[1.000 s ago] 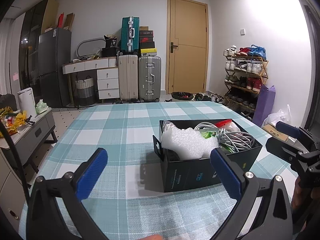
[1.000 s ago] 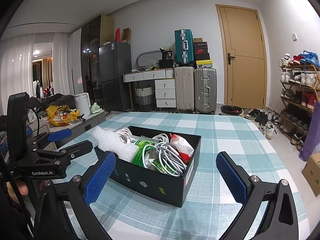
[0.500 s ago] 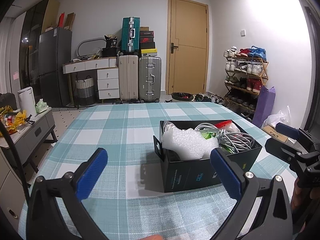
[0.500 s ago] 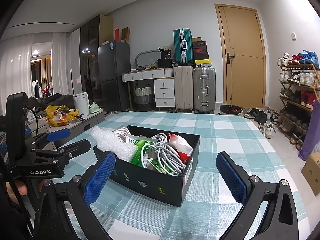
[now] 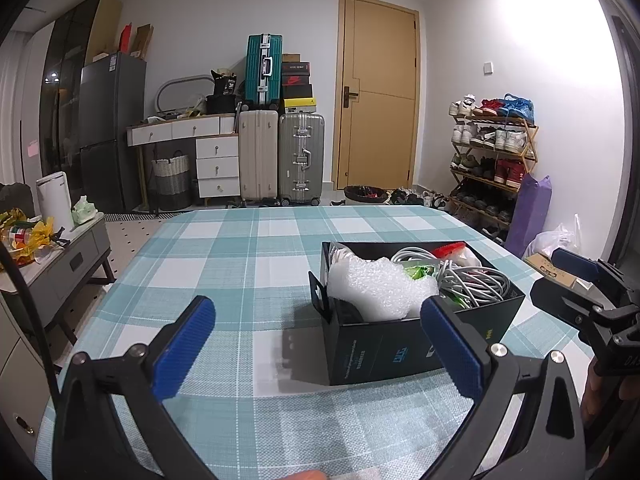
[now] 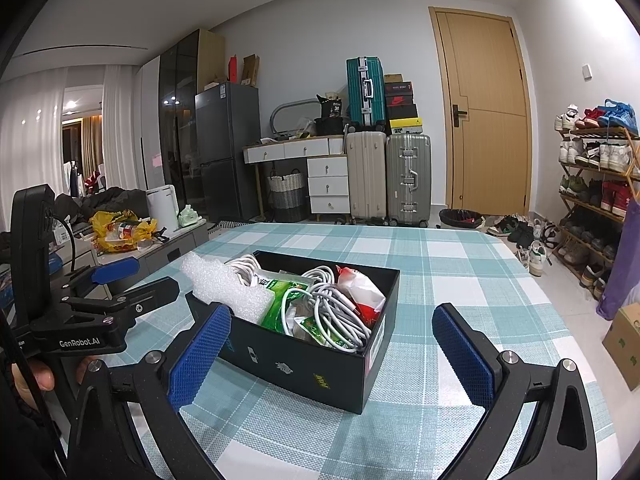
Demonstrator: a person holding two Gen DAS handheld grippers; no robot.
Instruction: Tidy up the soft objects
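Hovering both claws short of the black box (image 6: 320,344), left gripper (image 5: 316,344) and right gripper (image 6: 332,344) spread wide, holding nothing, ready to pick. Inside the box: bubble wrap (image 6: 224,288) nearest the left claw, white cables (image 6: 340,312) beside it, red-white packet (image 6: 360,284) behind, likely gathered for tidiness.

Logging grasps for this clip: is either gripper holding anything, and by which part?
Nothing is held. The left gripper and right gripper are both open, short of the black box.
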